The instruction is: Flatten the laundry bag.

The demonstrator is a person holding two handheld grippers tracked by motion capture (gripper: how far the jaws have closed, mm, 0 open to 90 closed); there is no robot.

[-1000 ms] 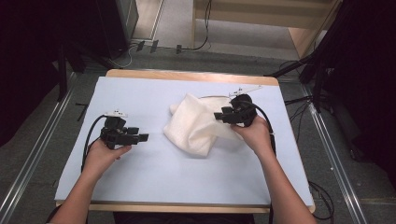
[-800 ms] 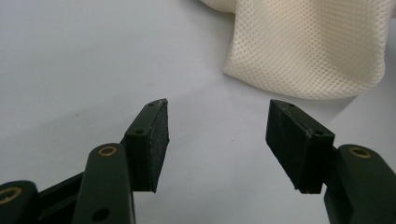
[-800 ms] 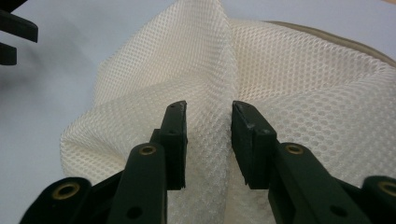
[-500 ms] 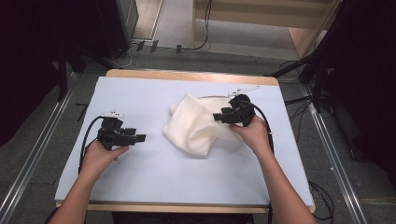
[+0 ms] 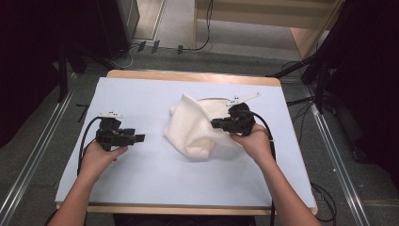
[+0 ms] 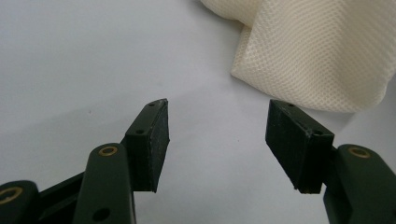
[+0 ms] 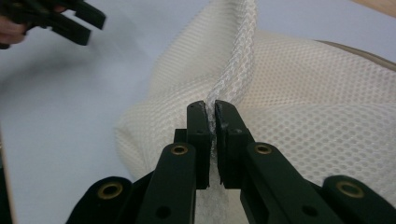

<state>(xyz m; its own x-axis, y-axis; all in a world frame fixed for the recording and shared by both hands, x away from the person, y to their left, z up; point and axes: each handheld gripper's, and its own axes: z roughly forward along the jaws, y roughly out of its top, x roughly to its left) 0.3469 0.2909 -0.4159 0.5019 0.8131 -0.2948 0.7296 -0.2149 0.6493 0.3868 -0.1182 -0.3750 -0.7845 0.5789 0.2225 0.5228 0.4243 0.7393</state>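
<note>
Since the earlier high view, the right gripper (image 5: 215,124) has just been closing its jaws and now pinches a fold of the cream mesh cloth (image 5: 193,127), with the hand edged a little toward frame centre. In the right gripper view its pads (image 7: 200,140) clamp a raised ridge of the weave (image 7: 233,70), bunched and standing up between them. The left gripper (image 6: 217,135) stands released, jaws wide apart over bare table cover (image 6: 70,56), the cloth's lower corner (image 6: 317,60) just beyond its right jaw but not touched. The cloth lies crumpled at centre right of the high view, on the pale blue cover (image 5: 141,183). I judge the step to be taking first hold for spreading or folding. Next, the left gripper likely needs to reach that near corner and grip it.
</note>
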